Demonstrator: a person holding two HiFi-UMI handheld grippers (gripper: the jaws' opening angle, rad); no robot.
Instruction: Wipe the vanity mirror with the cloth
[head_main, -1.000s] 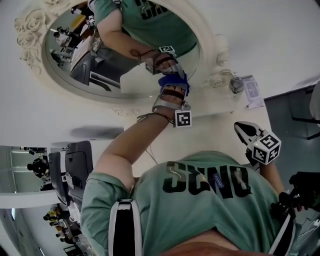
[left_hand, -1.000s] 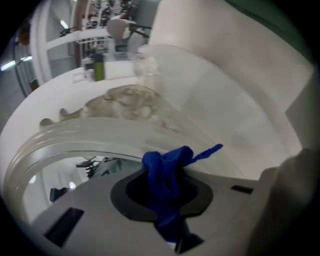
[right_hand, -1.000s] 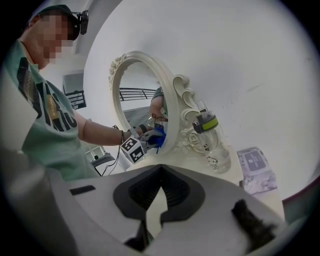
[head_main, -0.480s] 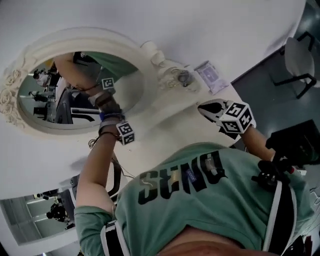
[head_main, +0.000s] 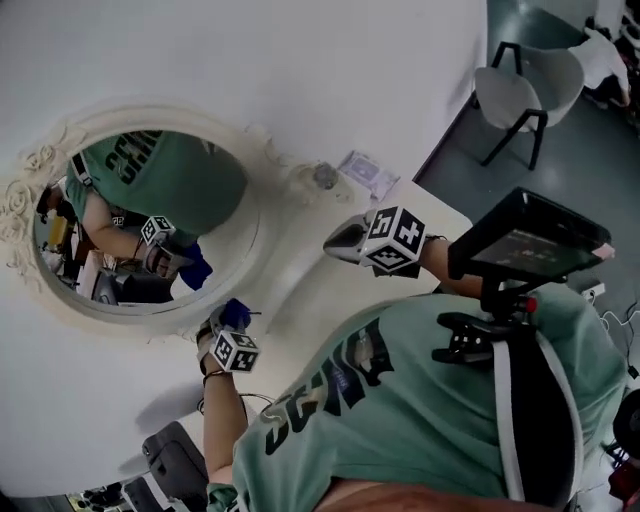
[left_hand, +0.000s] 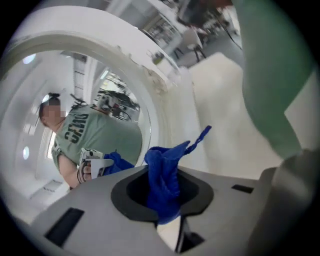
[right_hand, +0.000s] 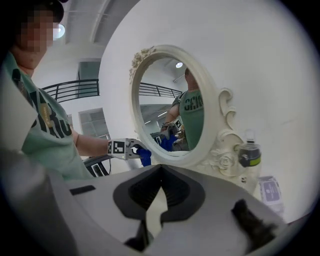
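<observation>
Cream carved frame around the oval vanity mirror at left, blue cloth clamped between the left gripper's jaws just beside the frame's lower edge, small bottle at the frame's foot, right gripper over the white table, jaws together on nothing.

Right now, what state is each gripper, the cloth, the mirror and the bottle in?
Vanity mirror: standing upright.
Left gripper: shut on the blue cloth.
Right gripper: shut, empty.
Blue cloth: bunched, by the mirror's lower frame, off the glass.
Small bottle: upright beside the mirror.
</observation>
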